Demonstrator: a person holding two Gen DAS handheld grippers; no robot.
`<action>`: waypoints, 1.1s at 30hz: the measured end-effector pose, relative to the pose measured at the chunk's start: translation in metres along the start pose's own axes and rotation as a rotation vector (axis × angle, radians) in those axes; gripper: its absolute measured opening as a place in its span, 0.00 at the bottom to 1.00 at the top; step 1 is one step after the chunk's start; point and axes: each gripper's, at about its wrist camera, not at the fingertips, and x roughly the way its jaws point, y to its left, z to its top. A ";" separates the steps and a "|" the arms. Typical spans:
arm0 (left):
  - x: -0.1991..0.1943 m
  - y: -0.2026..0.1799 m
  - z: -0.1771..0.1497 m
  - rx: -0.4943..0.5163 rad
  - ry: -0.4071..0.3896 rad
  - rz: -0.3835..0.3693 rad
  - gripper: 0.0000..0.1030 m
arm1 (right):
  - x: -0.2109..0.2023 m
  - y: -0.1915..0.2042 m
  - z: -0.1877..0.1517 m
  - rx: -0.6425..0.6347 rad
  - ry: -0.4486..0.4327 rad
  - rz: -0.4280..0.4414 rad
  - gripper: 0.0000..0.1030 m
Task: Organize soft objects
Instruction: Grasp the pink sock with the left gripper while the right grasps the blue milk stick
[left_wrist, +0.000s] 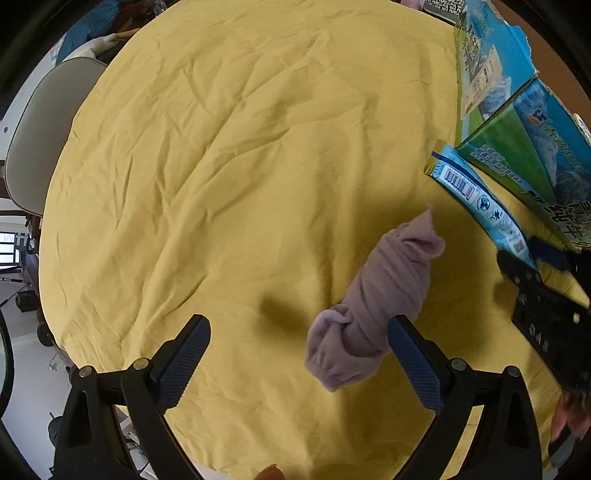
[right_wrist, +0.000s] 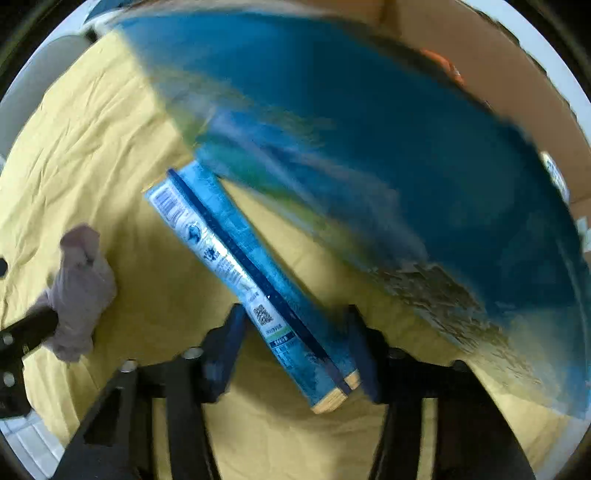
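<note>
A rolled mauve sock (left_wrist: 380, 302) lies on the yellow cloth (left_wrist: 240, 166), just ahead of my left gripper's right finger. My left gripper (left_wrist: 299, 350) is open and empty above the cloth. The sock also shows at the left of the right wrist view (right_wrist: 79, 288), beside the left gripper's finger. A long blue snack packet (right_wrist: 255, 280) lies slantwise between the fingers of my right gripper (right_wrist: 295, 343); the jaws stand apart on either side of it. The packet also shows in the left wrist view (left_wrist: 480, 206).
A large blue and green printed cardboard box (left_wrist: 517, 122) stands at the right edge of the cloth, blurred in the right wrist view (right_wrist: 406, 147). A beige chair (left_wrist: 40, 133) stands past the table's left edge.
</note>
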 end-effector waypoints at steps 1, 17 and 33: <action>-0.001 0.002 0.000 -0.005 -0.003 -0.005 0.97 | 0.000 0.004 -0.003 -0.009 0.018 -0.007 0.38; 0.016 -0.041 0.021 0.158 0.074 -0.120 0.97 | 0.000 -0.031 -0.079 0.443 0.250 0.198 0.48; 0.036 -0.100 -0.005 0.261 0.094 -0.102 0.62 | 0.019 -0.001 -0.081 0.510 0.323 0.097 0.23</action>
